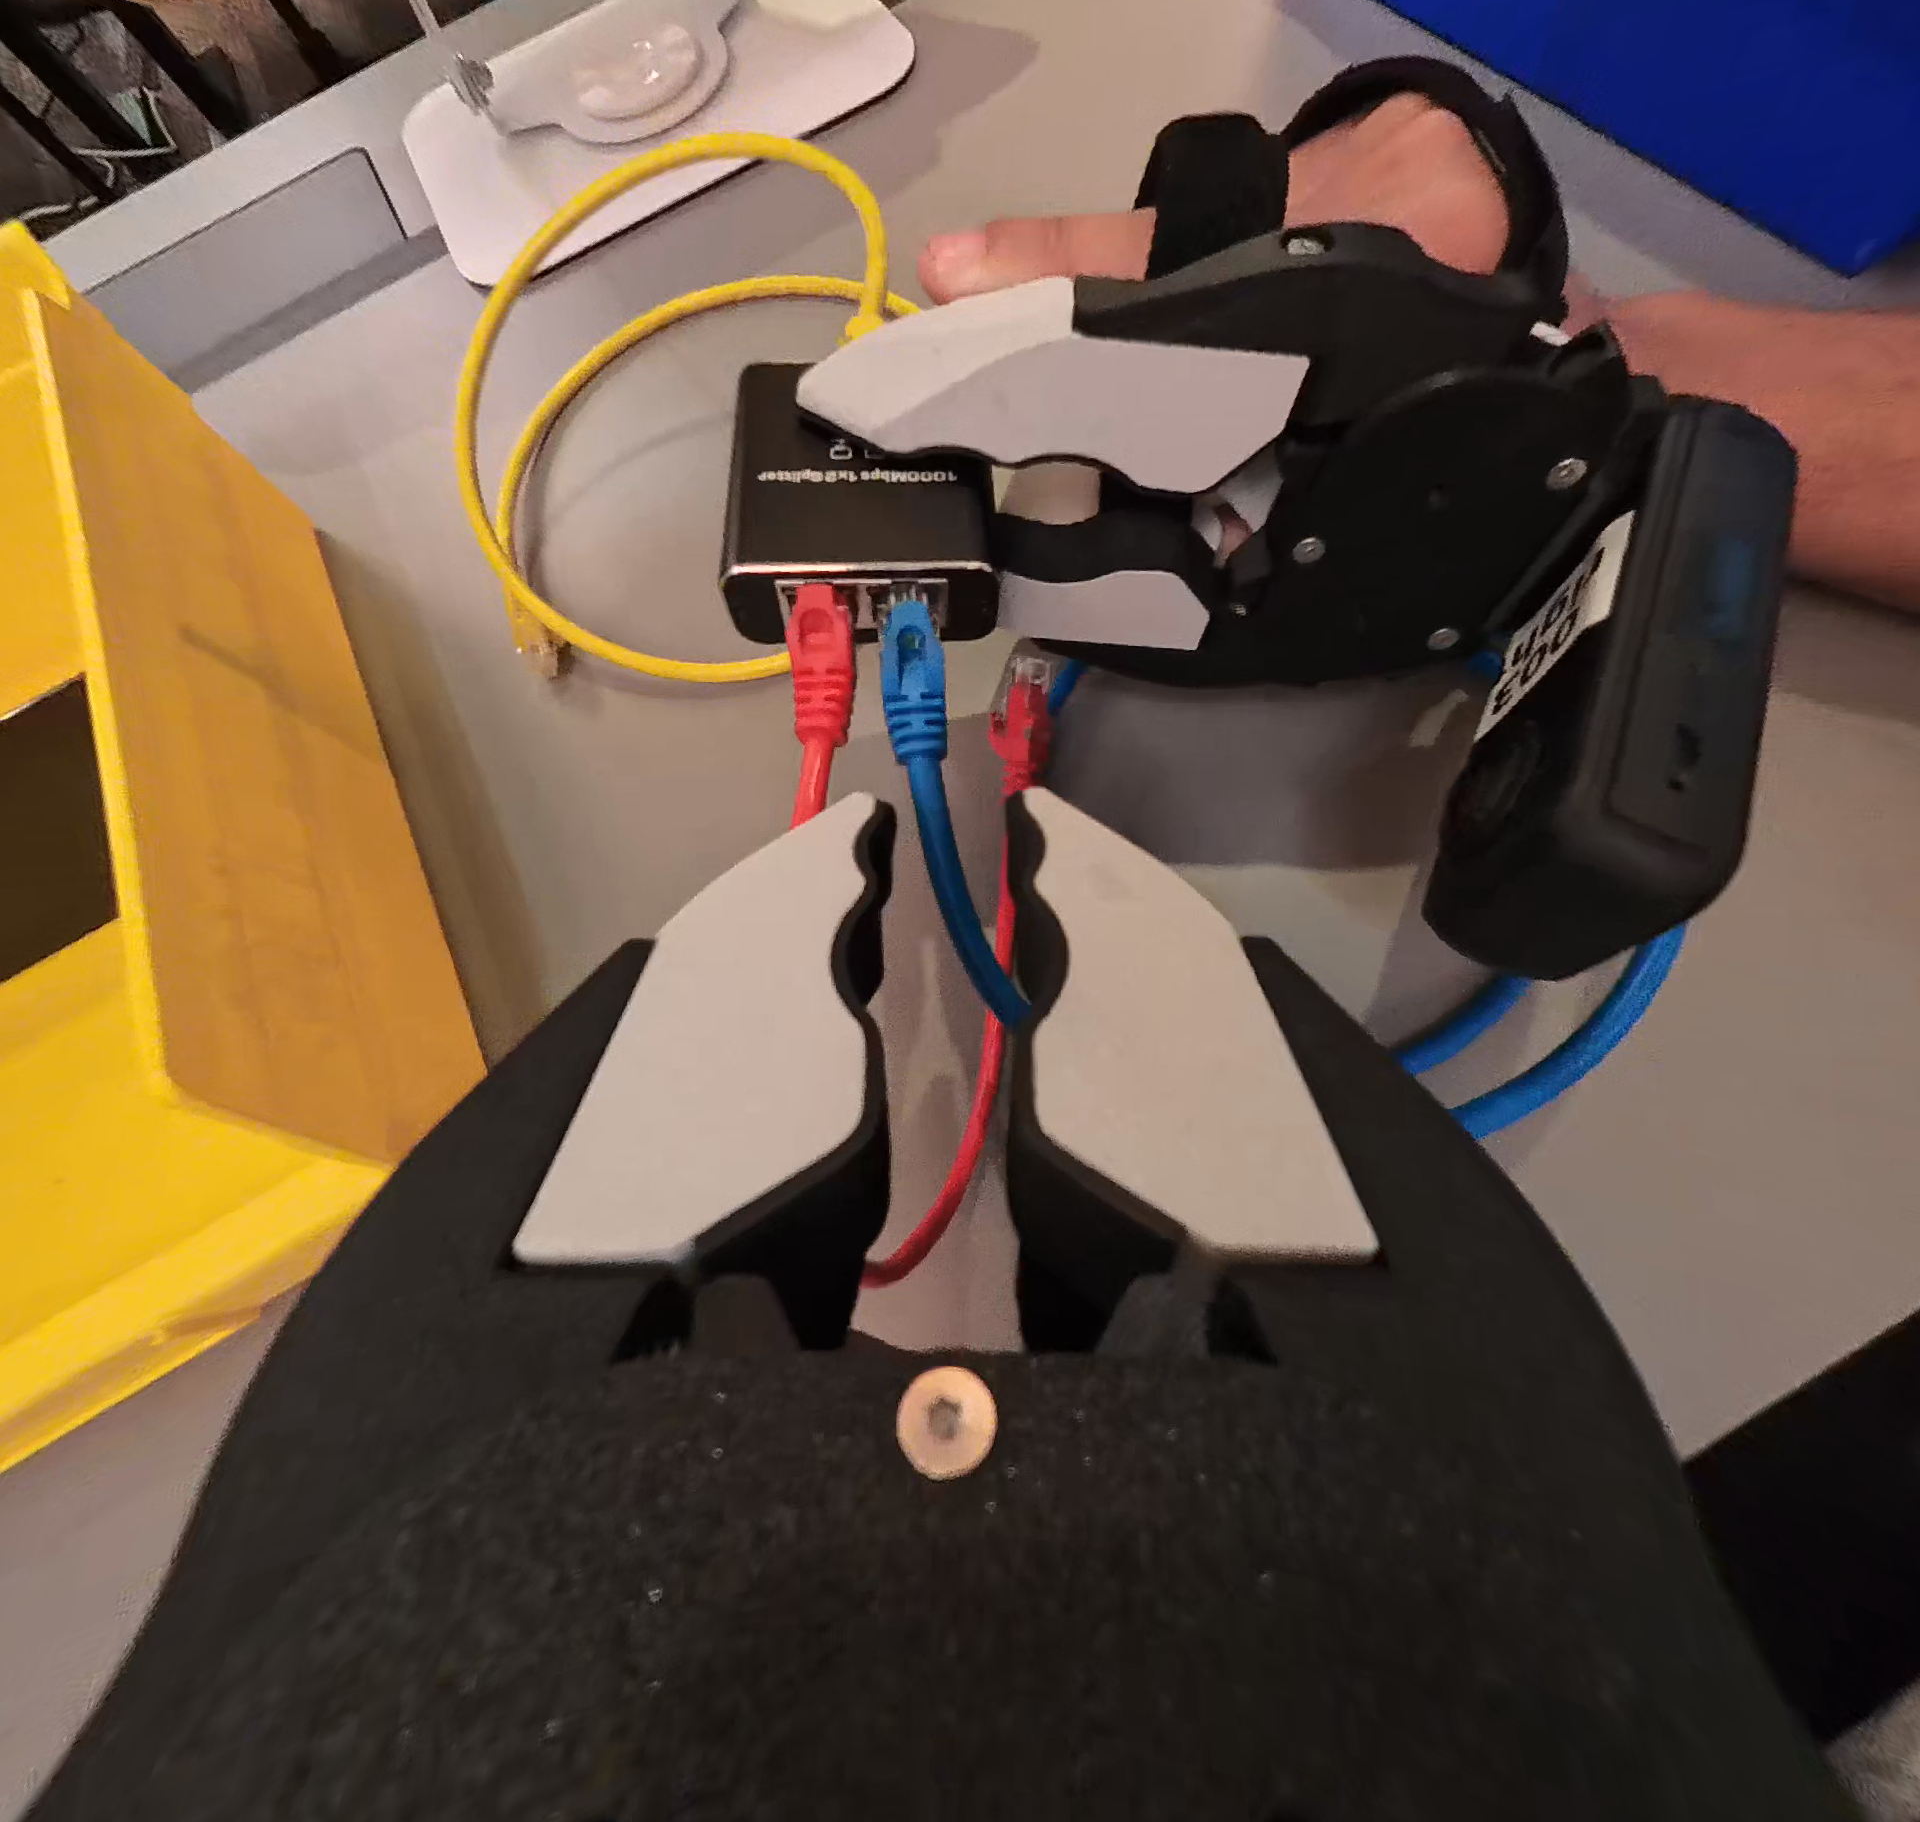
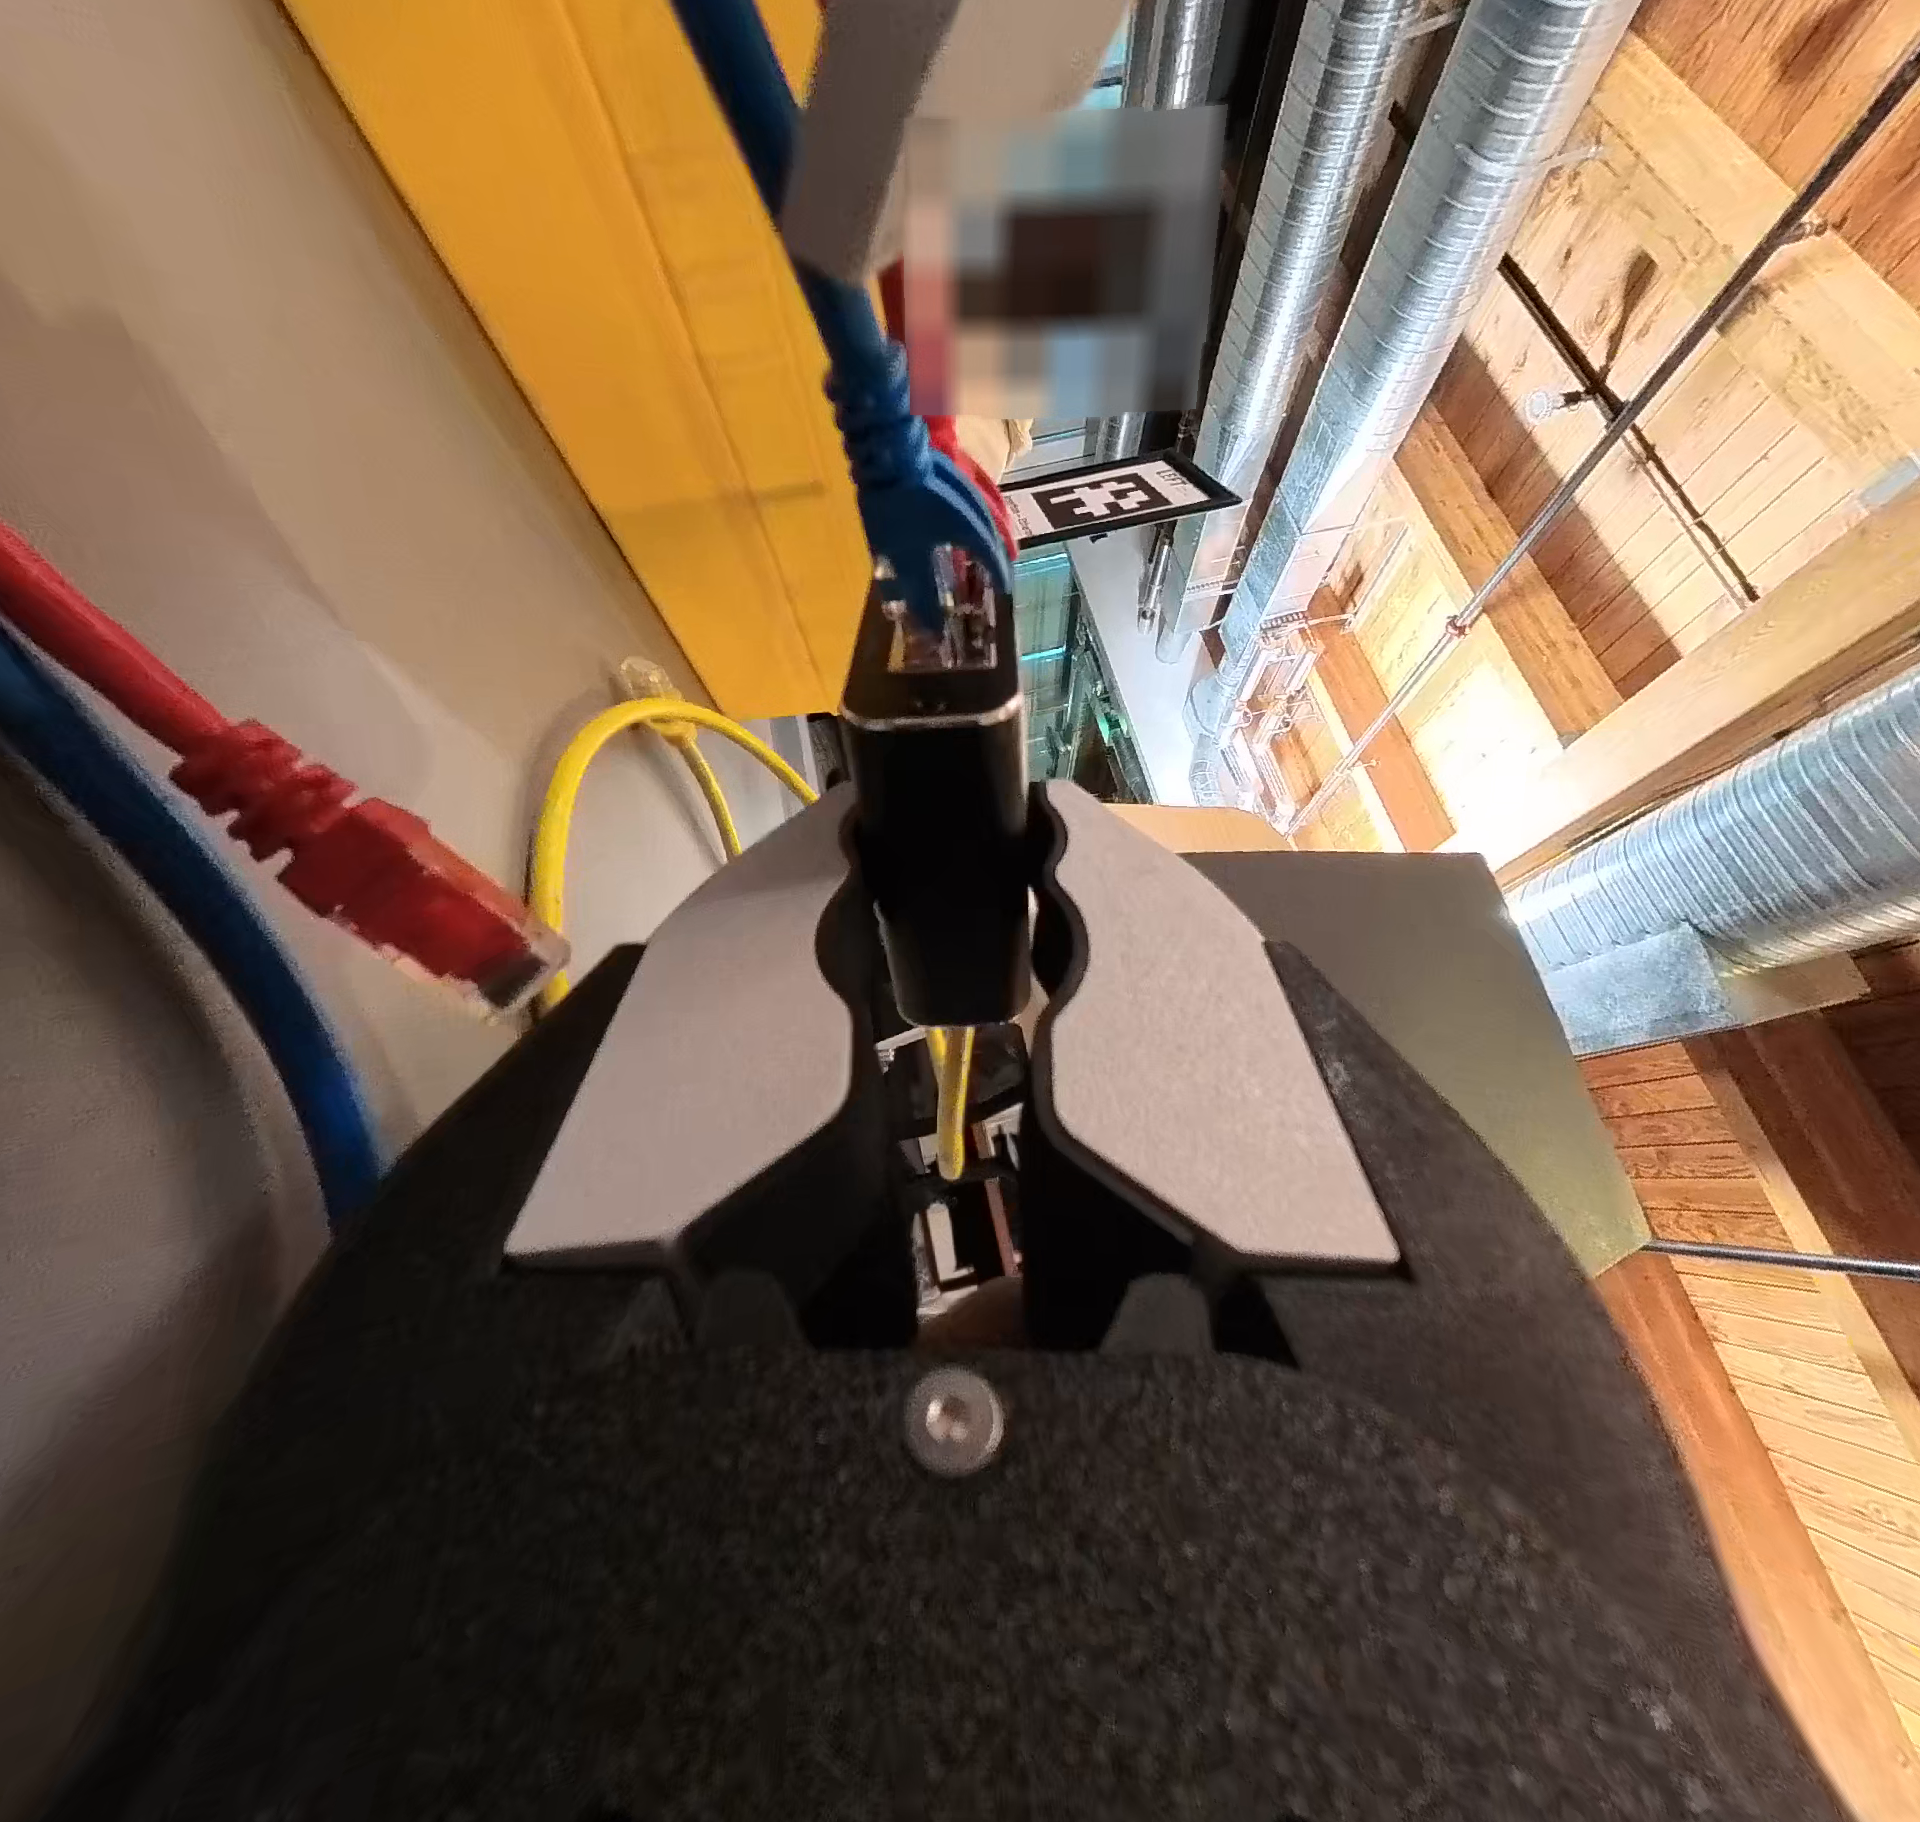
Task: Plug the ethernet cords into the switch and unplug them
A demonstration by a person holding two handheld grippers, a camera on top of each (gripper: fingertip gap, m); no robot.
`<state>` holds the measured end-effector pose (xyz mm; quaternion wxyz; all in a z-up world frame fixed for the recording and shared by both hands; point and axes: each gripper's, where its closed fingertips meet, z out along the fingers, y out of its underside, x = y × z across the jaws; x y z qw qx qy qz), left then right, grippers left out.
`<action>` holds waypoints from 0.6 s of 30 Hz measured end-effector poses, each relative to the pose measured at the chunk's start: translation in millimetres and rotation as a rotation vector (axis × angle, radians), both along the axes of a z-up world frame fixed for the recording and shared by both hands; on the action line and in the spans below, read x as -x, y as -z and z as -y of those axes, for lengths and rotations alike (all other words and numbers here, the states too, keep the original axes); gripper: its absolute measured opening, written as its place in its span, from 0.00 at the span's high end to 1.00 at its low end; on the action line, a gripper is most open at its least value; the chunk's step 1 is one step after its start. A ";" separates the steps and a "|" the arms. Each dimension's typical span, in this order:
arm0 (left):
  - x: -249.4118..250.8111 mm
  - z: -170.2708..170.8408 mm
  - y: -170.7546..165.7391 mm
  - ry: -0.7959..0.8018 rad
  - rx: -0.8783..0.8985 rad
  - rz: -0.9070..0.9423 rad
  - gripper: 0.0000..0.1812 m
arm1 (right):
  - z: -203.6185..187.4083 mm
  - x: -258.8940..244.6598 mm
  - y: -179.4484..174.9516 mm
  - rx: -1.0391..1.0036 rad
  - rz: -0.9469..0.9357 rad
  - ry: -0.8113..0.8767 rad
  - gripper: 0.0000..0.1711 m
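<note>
Your right tongs clamp the black switch (red plug and blue plug seated), while your left tongs hang narrowly parted around the blue cord.

From the left wrist view, the switch lies on the table at about twelve o'clock, ahead of the left gripper, with the right gripper reaching in from three o'clock, one finger above and one below it. Two cords are plugged side by side into its near face, one cord to the left of the other cord, and a loose plug lies just beside them toward one o'clock. A third cord loops on the table from the switch's far end round to ten o'clock, a bin sits at nine o'clock, and a stand base lies behind at eleven.
</note>
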<state>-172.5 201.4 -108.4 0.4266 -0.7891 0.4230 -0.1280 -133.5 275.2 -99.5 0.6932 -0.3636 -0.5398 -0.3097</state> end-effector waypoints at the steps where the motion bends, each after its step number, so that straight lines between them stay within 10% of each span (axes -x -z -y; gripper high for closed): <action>1: 0.9 1.8 -0.4 0.000 -0.001 -0.005 0.88 | -0.3 -0.7 0.8 0.000 0.006 0.002 0.85; 18: -1.6 9.6 7.8 0.174 0.008 -0.194 0.96 | 2.4 -1.1 -8.5 -0.015 0.007 -0.008 0.85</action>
